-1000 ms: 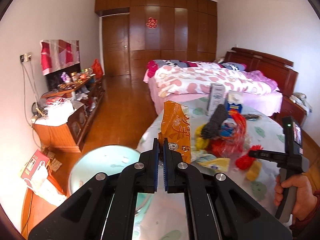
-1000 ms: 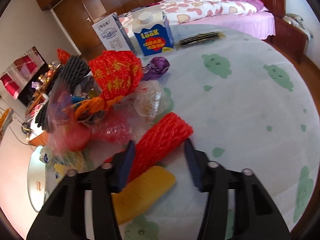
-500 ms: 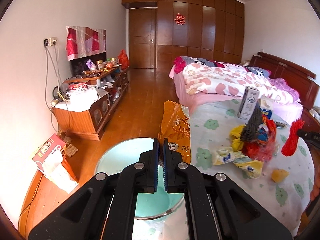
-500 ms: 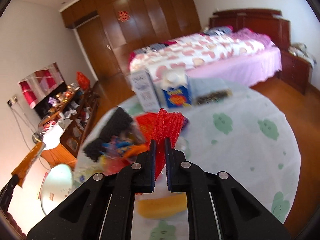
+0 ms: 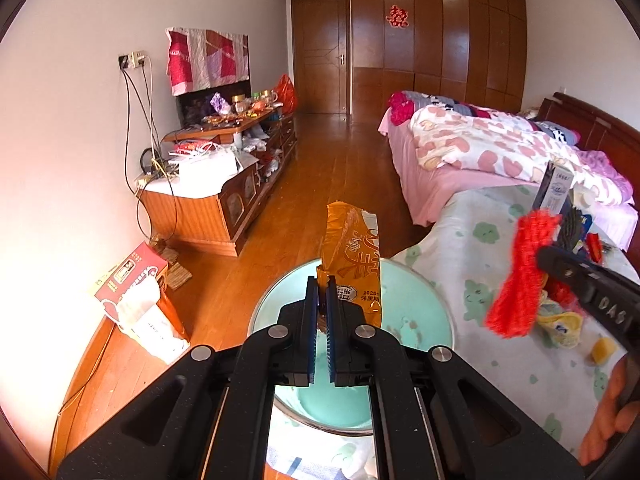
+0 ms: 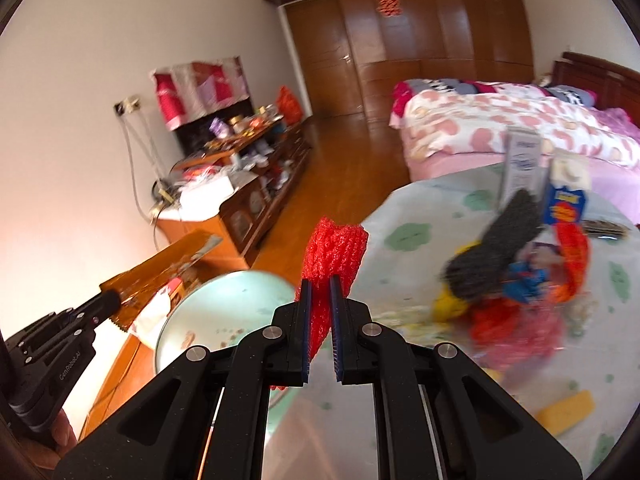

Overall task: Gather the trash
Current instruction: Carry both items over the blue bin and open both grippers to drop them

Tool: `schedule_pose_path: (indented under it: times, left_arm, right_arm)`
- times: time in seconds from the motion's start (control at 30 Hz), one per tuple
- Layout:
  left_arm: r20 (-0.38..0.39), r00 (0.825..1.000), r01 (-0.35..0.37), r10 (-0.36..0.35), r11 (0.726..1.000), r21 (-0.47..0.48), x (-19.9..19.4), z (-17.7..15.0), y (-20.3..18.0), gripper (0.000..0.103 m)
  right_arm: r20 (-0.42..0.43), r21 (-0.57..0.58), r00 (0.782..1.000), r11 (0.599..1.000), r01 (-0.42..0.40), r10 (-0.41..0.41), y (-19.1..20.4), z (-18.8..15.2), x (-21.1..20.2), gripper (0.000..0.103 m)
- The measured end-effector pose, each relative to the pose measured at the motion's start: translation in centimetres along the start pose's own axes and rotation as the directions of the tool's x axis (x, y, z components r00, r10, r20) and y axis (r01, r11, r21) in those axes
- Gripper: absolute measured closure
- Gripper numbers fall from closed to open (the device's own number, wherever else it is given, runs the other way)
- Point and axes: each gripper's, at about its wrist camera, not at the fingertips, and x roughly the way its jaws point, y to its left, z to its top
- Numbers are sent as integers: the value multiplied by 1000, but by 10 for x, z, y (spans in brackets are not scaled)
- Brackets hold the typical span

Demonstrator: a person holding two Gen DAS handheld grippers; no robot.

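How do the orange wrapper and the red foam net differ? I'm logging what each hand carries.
The orange wrapper is a flat, glossy printed film; the red foam net is a thick, matte mesh sleeve. The wrapper is pinched at its lower edge and stands upright above the teal bin; the net is squeezed across its middle, nearer the table. Both are clamped in shut tongs.

A round table under a white cloth printed with green blobs (image 6: 412,236) carries a heap of coloured wrappers and nets (image 6: 516,280), a yellow foam piece (image 6: 566,412), a blue carton (image 6: 566,200) and a white box (image 6: 520,160). The wooden floor (image 5: 320,184) bears a round pale-green bin (image 5: 420,312).
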Motion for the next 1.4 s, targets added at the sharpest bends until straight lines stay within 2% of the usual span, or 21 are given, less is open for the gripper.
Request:
schedule_pose_path:
  times: [0.2,0.37,0.5,0.53,0.6,0.63,0.67,0.7,0.73,0.8,0.87,0.93,1.0,1.17,1.23,1.4]
  left_arm:
    - [-85,996,-13,13,1000,1,26,-11,8,100]
    - [-145,989,-30,29,1000,1,45,-20,14,100]
    - [-178,983,-42,41,999,0,55,-26,19,99]
    - [-184,982,-44,42,999,-4,57,-27,20,98]
    - [-190,981,-47,45,999,-8,59,-28,22,96]
    - [-191,980,-52,50,999,-8,59,-29,23,96]
    - [-193,980,-56,53,998,-10,59,-28,25,94]
    - [-193,979,-63,59,998,-16,59,-28,27,81]
    - [-189,980,-71,65,997,-23,58,-27,29,73]
    - [-177,981,-88,82,996,-29,55,-24,31,66]
    - [-161,983,-96,89,995,-37,51,-21,32,56]
    - [-140,985,-110,101,992,-56,45,-18,34,40]
    - [-126,987,-108,98,991,-79,40,-15,34,32]
    - [-86,995,-57,48,992,-114,24,-9,23,22]
    - [-73,996,-61,54,993,-104,19,-9,16,16]
    - [-52,997,-59,53,992,-108,9,-10,3,12]
  right_arm:
    - [-100,-51,994,997,-49,44,39,-12,37,93]
    - [-199,-57,978,996,-74,62,51,-19,66,93]
    - [-237,-81,970,993,-83,61,58,-27,80,92]
    - [-245,-82,967,993,-89,66,59,-29,83,90]
    - [-261,-78,963,992,-94,70,58,-33,86,80]
    - [-261,-74,963,993,-93,70,59,-34,85,71]
    - [-260,-74,963,993,-90,68,58,-33,88,64]
    - [-255,-74,965,993,-87,65,57,-33,87,61]
    - [-250,-75,966,994,-84,63,57,-32,86,59]
    - [-237,-76,970,994,-78,58,57,-30,83,57]
    - [-221,-75,974,995,-70,52,55,-28,78,49]
    - [-189,-78,981,996,-54,38,51,-25,69,43]
    - [-164,-84,986,996,-41,27,48,-22,61,41]
    - [-115,-85,993,996,-1,-9,33,-19,38,35]
    - [-98,-89,995,996,15,-24,24,-18,27,35]
    - [-59,-78,997,996,54,-58,3,-21,2,31]
